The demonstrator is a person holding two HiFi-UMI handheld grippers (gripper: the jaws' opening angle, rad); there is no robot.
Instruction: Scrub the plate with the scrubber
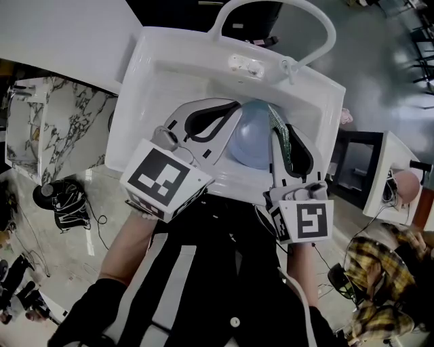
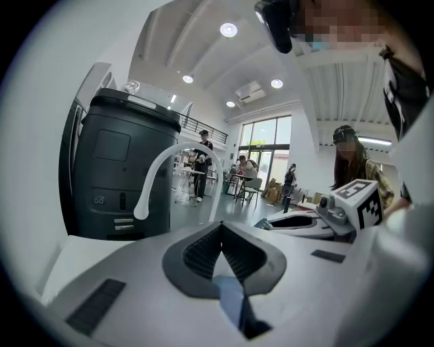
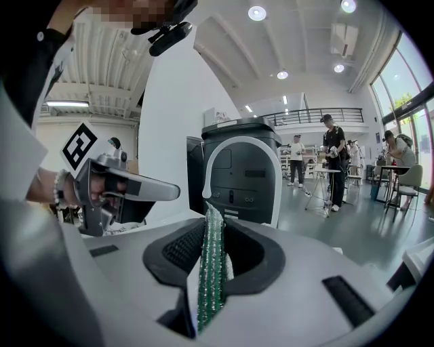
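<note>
Looking down through the head view, I have the pale blue plate over the basin of the white sink, at about 12 o'clock from my body and just above the middle of the frame. My left gripper reaches in from 8 o'clock, its jaws pressed together on the plate's rim, and a sliver of blue shows wedged between the dark pads in the left gripper view. My right gripper comes up from 5 o'clock, its jaws pinching the green scrubber, which stands on edge between the pads. In the head view the scrubber lies along the plate's rim at the plate's 3 o'clock, apparently touching it. The arched white faucet loops over the sink at 12 o'clock, beyond both grippers.
</note>
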